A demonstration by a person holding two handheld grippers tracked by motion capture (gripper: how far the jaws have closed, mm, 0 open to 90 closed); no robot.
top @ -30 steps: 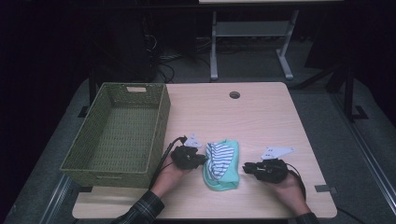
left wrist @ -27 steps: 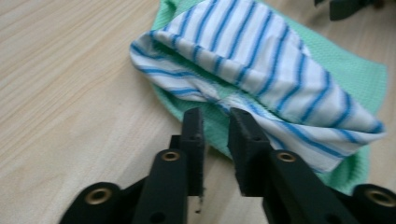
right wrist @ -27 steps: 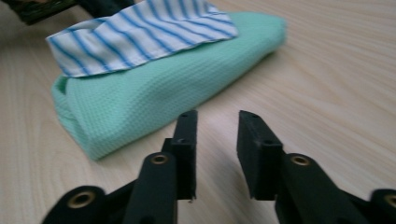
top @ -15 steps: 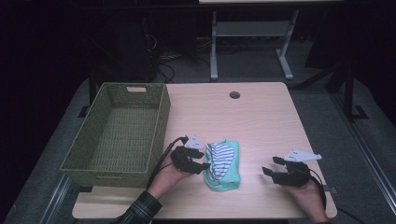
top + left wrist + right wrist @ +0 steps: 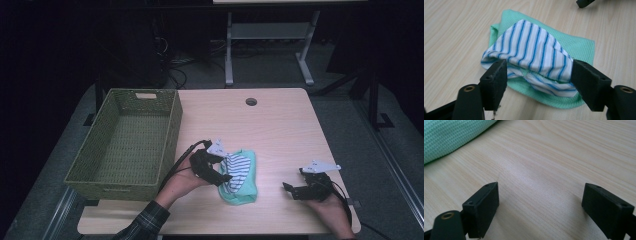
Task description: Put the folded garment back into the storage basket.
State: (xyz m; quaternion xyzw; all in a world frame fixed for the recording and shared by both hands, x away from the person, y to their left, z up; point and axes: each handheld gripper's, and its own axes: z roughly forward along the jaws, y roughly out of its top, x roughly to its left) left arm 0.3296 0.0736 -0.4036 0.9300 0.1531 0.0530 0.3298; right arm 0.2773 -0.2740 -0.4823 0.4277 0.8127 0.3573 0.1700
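From above, my left gripper (image 5: 223,176) sits at the left edge of the striped cloth (image 5: 237,170), which lies on the green cloth (image 5: 246,192) near the table's (image 5: 280,130) front, just right of the basket (image 5: 125,145). My right gripper (image 5: 292,189) hovers well apart to the right, jaws spread. In the left gripper view, my jaws stand wide, flanking the striped cloth (image 5: 536,50) without clamping it. In the right gripper view, open jaws over bare table (image 5: 554,170), green cloth (image 5: 451,135) at the corner.
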